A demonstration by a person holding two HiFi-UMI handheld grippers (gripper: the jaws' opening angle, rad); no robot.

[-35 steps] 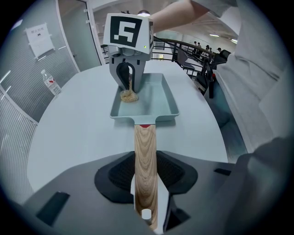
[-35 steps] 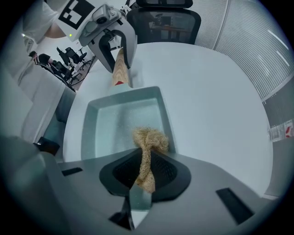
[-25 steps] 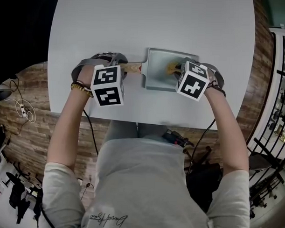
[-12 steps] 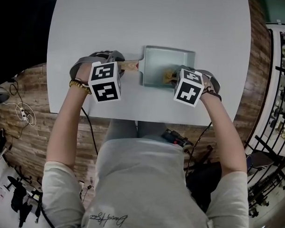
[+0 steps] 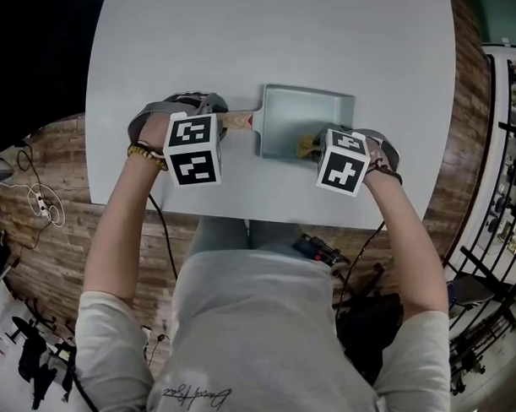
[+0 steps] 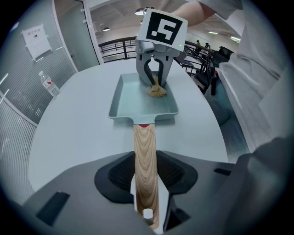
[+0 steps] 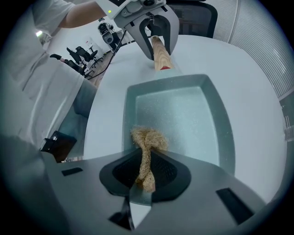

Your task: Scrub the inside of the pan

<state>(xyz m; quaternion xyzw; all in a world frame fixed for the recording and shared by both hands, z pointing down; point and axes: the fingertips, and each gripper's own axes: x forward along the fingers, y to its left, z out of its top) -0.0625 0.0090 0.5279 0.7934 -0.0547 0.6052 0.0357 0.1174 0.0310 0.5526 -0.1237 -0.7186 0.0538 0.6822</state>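
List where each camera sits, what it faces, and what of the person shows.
Head view: on the head, steeply down at pan and table; arms, torso, left gripper, right gripper show.
Left gripper view: on that gripper, along the clamped wooden handle; jaws, shirt show.
Right gripper view: on that gripper, along its clamped scrubber; jaws, shirt show.
Shared: gripper views see the pan and each other's gripper.
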